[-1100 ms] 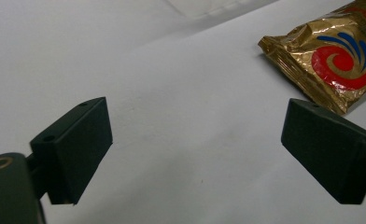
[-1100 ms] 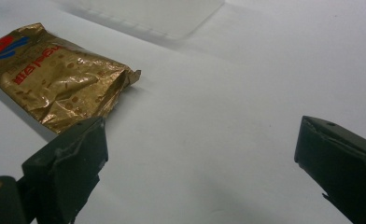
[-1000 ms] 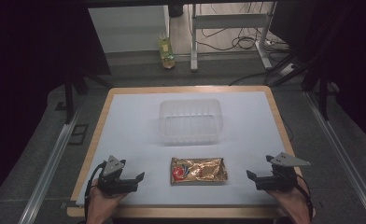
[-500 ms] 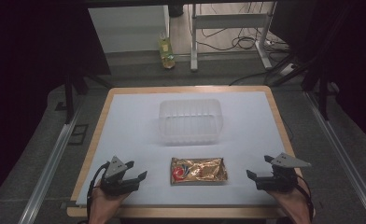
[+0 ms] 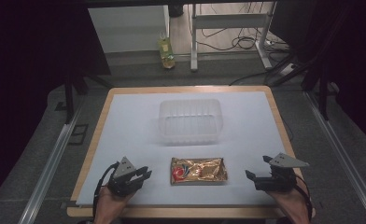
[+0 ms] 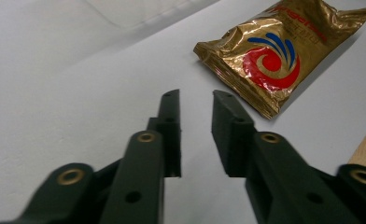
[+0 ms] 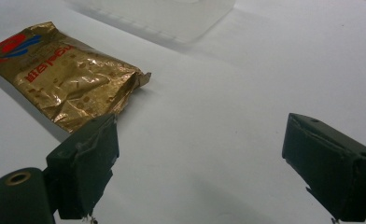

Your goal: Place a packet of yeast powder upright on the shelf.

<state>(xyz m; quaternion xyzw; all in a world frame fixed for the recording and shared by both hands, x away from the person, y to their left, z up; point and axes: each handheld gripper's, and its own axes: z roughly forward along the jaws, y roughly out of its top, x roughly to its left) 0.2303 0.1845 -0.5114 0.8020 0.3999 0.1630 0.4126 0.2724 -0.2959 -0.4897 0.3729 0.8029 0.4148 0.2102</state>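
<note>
A gold foil snack packet [image 5: 198, 170] with a red and blue swirl lies flat on the white sheet near the front edge, between my two grippers. My left gripper [image 5: 146, 173] rests to its left, pointing at it. In the left gripper view its jaws [image 6: 195, 100] have just been closing to a narrow gap with nothing between them, and the packet [image 6: 274, 56] lies a little ahead. My right gripper [image 5: 256, 166] stands wide open to the packet's right, its jaws having eased inward slightly. In the right gripper view, bare sheet shows between the jaws [image 7: 202, 126], with the packet [image 7: 64, 88] ahead to the left.
A clear plastic container [image 5: 190, 121] stands open side up on the sheet behind the packet. The sheet covers a wooden table [image 5: 97, 135]. A yellowish bottle [image 5: 166, 51] stands on the floor beyond the table, near metal legs and cables.
The left gripper's jaws have narrowed from wide open to a small gap, and it has crept slightly towards the packet. The right gripper and the packet have stayed put.
</note>
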